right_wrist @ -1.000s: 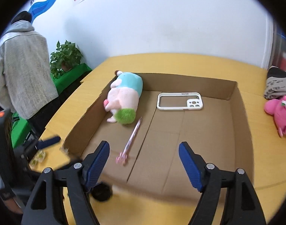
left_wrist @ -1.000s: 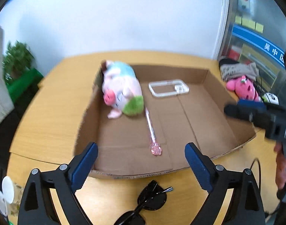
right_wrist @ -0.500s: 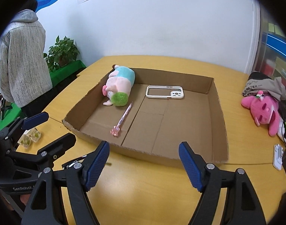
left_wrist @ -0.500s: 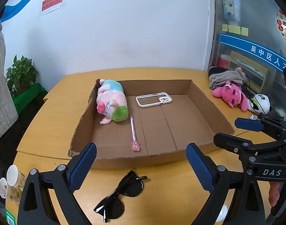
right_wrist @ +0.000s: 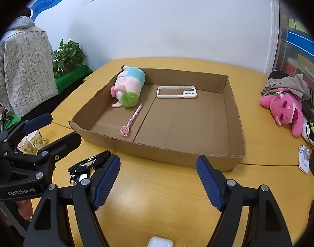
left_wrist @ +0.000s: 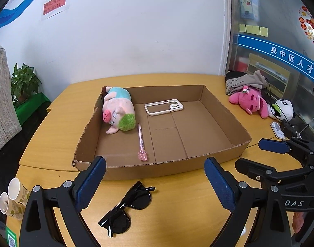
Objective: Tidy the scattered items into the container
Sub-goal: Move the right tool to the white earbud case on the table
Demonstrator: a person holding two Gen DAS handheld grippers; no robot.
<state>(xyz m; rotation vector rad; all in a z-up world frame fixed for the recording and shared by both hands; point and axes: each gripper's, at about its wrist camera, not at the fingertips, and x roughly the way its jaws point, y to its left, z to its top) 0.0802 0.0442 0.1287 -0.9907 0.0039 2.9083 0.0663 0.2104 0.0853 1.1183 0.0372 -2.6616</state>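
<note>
- Left wrist view: rides the left gripper (left_wrist: pixel 155 182), above the near edge of the counter (left_wrist: pixel 177 195), facing forward and slightly down across the cardboard box (left_wrist: pixel 163 168) to the white wall; sunglasses (left_wrist: pixel 128 207) lie close below, and the right gripper (left_wrist: pixel 260 156) shows at its right edge.
- Right wrist view: rides the right gripper (right_wrist: pixel 158 180), set further right, same facing; the left gripper (right_wrist: pixel 54 129) shows at its left edge.
- Shared: box (right_wrist: pixel 177 154), plush pig (left_wrist: pixel 117 111) (right_wrist: pixel 129 89), pen (left_wrist: pixel 141 141) (right_wrist: pixel 133 119), phone case (left_wrist: pixel 164 107) (right_wrist: pixel 176 92), sunglasses (right_wrist: pixel 87 164), pink plush (left_wrist: pixel 249 103) (right_wrist: pixel 284 107).
</note>
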